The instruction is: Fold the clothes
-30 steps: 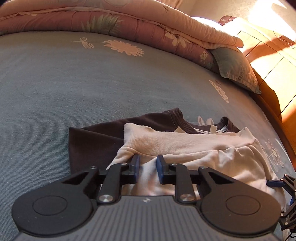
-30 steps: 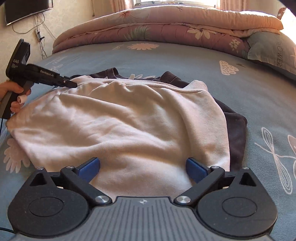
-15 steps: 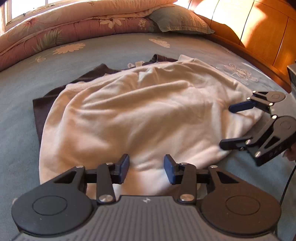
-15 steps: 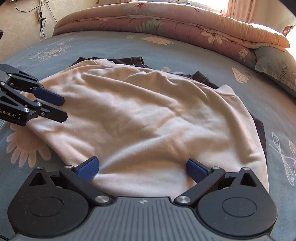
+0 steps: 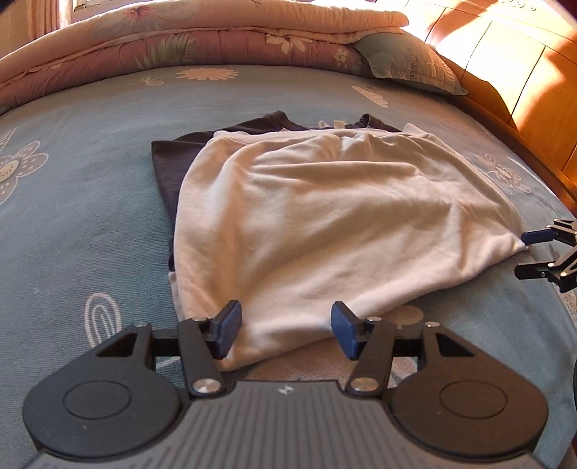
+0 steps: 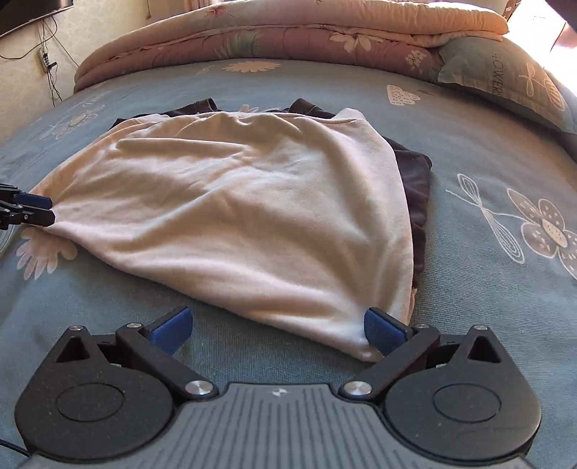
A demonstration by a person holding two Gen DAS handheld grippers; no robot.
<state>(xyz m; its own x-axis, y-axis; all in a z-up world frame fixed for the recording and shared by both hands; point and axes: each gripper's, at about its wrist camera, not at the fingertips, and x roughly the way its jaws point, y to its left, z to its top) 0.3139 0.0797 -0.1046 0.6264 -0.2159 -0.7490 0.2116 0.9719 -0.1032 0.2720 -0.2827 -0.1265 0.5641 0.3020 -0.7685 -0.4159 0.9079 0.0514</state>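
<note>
I can read little here. On the pillow [image 6: 505,72] at the upper right of my right wrist view, pale capitals run down its face: "FLOWER", with the end hidden in the fold. In my left wrist view the same pillow [image 5: 407,61] shows only "OWER".

A cream sweatshirt [image 5: 324,216] lies over a dark brown garment [image 5: 173,158]. The bed [image 5: 90,216] wears a grey-blue sheet printed with pale flowers, and the quilt [image 6: 288,32] is pink and peach with floral print. The fingers [image 6: 169,328] have blue pads on black.
</note>
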